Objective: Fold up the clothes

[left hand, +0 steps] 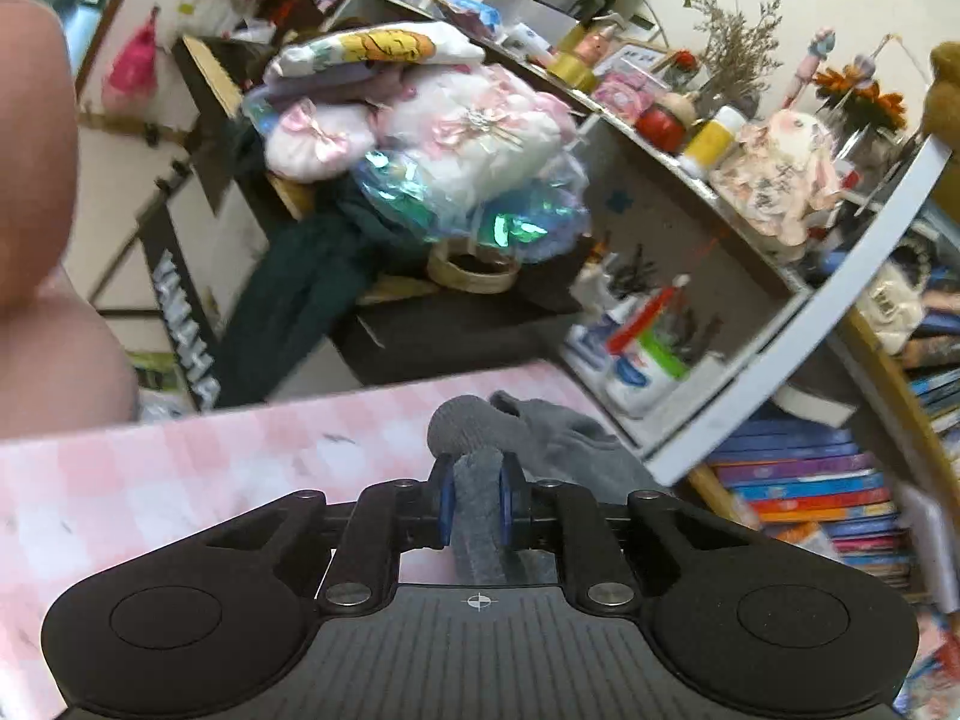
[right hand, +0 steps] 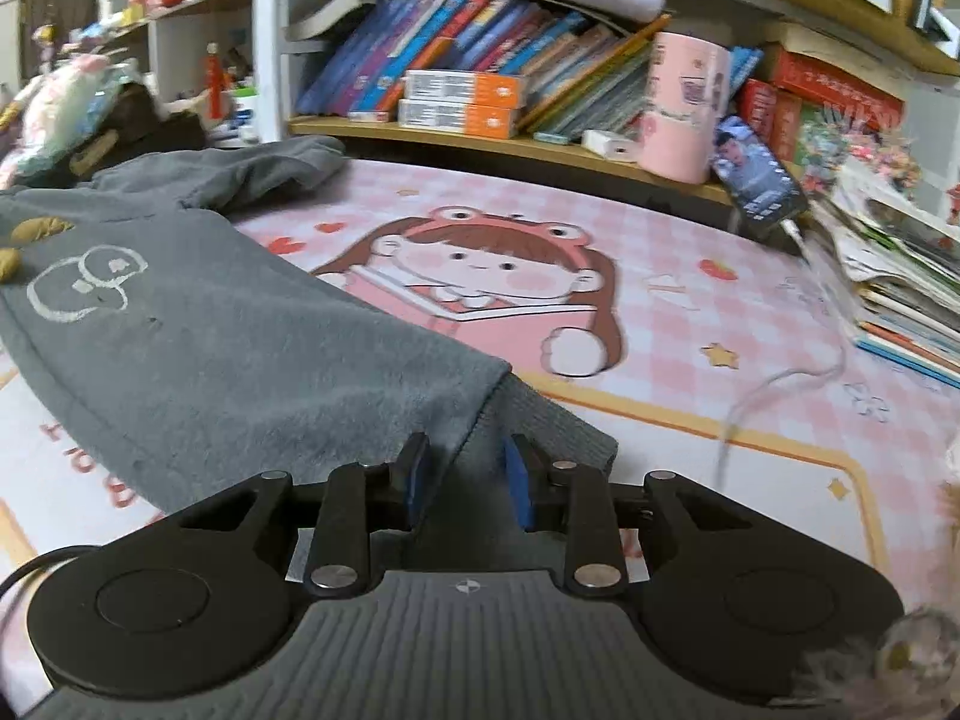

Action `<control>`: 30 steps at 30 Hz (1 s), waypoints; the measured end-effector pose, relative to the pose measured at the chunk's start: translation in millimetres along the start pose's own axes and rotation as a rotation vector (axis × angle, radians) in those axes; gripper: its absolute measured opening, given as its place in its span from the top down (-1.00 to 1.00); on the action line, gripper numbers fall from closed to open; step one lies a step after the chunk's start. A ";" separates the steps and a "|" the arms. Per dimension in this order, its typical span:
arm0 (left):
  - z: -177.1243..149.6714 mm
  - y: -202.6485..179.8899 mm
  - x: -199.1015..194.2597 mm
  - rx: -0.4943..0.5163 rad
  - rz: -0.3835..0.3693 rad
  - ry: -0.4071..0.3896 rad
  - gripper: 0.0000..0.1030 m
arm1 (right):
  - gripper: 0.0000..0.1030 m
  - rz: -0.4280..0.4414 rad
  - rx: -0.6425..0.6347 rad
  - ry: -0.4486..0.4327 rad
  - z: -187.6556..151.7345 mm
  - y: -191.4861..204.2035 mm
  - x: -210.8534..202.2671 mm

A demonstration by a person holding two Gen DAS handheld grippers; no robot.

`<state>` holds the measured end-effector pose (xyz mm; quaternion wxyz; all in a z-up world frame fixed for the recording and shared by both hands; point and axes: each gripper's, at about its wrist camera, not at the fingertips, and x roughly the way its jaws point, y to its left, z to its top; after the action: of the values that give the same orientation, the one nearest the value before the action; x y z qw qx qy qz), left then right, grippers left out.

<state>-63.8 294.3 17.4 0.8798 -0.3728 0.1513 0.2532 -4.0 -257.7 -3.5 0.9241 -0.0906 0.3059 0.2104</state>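
Grey fleece sweatshirt (right hand: 198, 324) lies spread on the pink checked worktop (right hand: 690, 312), from 9 to 6 o'clock in the right view. Left gripper (left hand: 477, 495) is clamped on a bunched fold. Right gripper (right hand: 465, 480) stands apart astride the ribbed hem corner, pads not pressing. Soft, light, floppy, grippy: pinch hems and corners.

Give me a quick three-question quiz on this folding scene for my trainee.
1. True or false: the left gripper is shut on grey cloth.
2. What is printed on the pink mat? A) a cartoon child B) a car C) a map
3. Which part of the grey garment lies between the right gripper's pads?

Key: 1 true. 2 A. 3 its ribbed hem corner; the pads stand apart on either side of it.
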 end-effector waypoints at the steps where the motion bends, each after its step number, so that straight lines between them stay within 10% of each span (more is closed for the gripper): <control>1: 0.6 2.7 4.2 0.004 0.023 0.021 0.74 | 0.48 -0.004 -0.006 -0.002 -0.8 2.6 0.1; 8: -1.0 35.9 8.7 -0.072 0.067 0.103 0.25 | 0.47 -0.002 -0.003 -0.001 -0.9 3.9 0.4; 12: 8.8 32.6 -24.4 -0.037 0.114 -0.050 0.27 | 0.46 -0.010 -0.008 0.002 0.5 5.4 1.2; 16: 11.7 6.3 -40.9 0.072 0.021 -0.107 0.27 | 0.45 -0.047 -0.059 -0.022 2.9 16.3 -2.6; 22: -16.9 -56.0 -6.0 0.258 -0.208 0.061 0.25 | 0.39 -0.052 -0.120 0.034 1.0 18.7 -2.2; 30: -59.2 -93.8 30.4 0.403 -0.261 0.154 0.21 | 0.33 -0.047 -0.041 0.046 9.0 1.6 -12.0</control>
<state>9.1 205.3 17.9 0.9474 -0.2246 0.2159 0.0730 -8.6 -257.6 10.9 0.9194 -0.1217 0.3206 0.1929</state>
